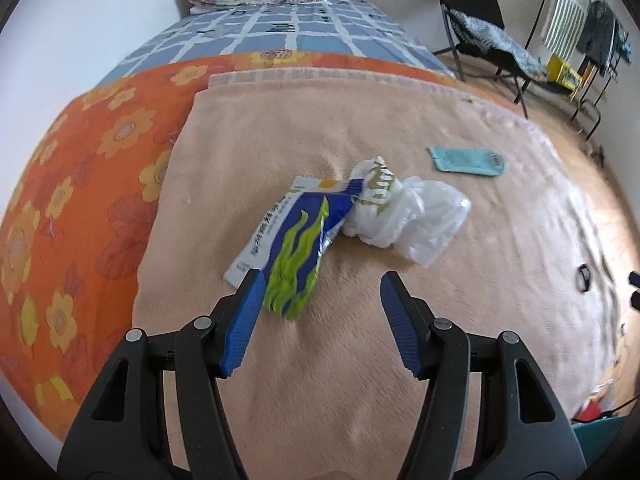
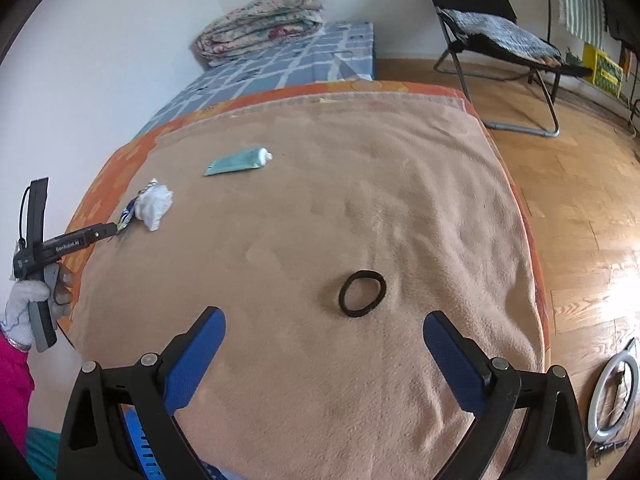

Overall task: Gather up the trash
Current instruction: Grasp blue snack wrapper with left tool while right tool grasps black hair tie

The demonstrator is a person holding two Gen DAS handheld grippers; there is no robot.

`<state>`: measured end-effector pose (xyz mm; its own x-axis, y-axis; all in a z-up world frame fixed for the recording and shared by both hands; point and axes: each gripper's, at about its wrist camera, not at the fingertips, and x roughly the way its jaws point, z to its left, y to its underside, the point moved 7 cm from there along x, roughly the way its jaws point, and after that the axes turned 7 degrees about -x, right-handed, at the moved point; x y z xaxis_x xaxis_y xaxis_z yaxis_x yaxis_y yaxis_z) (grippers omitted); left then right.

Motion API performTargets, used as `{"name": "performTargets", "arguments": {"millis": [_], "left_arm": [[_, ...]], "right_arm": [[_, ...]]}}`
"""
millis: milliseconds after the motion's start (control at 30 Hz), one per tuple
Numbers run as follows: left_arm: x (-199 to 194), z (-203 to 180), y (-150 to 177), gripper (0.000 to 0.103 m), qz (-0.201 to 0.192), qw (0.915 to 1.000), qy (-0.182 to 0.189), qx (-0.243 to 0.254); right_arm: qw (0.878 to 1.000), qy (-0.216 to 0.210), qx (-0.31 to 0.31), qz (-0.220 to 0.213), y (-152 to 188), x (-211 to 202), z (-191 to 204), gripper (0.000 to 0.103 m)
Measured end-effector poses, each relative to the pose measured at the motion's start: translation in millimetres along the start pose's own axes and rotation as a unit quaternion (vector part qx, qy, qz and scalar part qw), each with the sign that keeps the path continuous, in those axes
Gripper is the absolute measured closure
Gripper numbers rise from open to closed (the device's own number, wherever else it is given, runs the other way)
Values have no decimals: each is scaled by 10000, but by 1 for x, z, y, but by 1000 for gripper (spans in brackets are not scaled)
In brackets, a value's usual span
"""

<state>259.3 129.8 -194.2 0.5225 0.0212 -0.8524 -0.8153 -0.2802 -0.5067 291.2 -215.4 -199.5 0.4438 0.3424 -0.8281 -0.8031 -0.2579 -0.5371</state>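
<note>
A blue, green and white snack wrapper (image 1: 294, 240) lies on the beige blanket (image 1: 320, 360), touching a crumpled white plastic bag (image 1: 404, 216). A teal tube (image 1: 466, 160) lies farther right. My left gripper (image 1: 320, 284) is open, its left finger (image 1: 248, 312) at the wrapper's near end. In the right wrist view my right gripper (image 2: 324, 340) is open and empty just short of a black hair ring (image 2: 362, 293). The wrapper (image 2: 127, 210), bag (image 2: 154, 204) and tube (image 2: 236, 162) show at the left there, with the left gripper (image 2: 114, 230) at the wrapper.
The blanket covers an orange flowered sheet (image 1: 80, 168) on a bed. A folded quilt (image 2: 260, 24) sits at the head. A black folding chair (image 2: 492, 32) stands on the wood floor (image 2: 580, 208) to the right. A ring light (image 2: 614, 400) lies on the floor.
</note>
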Motion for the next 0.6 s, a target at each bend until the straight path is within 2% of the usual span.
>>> {"name": "performTargets", "arguments": {"millis": [133,200,333,500,600], "left_arm": [[15,6,-8,41,20,9998,-183,-41],[21,9,-11,41,43,9998,-154,-140],[34,10,-14,41,155,9997,-154,-131],[41,12,-17,41,193,9996,-150,-171],[41,14,-20,51,170,9995,-114,-228]], "right_arm": [[9991,-118,364,162,0,11,-12,5],[9978,-175,590,244,0,17,-20,6],[9942,-245,946,438,1,31,-31,16],[9916,-213,1119,618,1,47,-33,21],[9911,-195,1131,673,0,54,-31,27]]}}
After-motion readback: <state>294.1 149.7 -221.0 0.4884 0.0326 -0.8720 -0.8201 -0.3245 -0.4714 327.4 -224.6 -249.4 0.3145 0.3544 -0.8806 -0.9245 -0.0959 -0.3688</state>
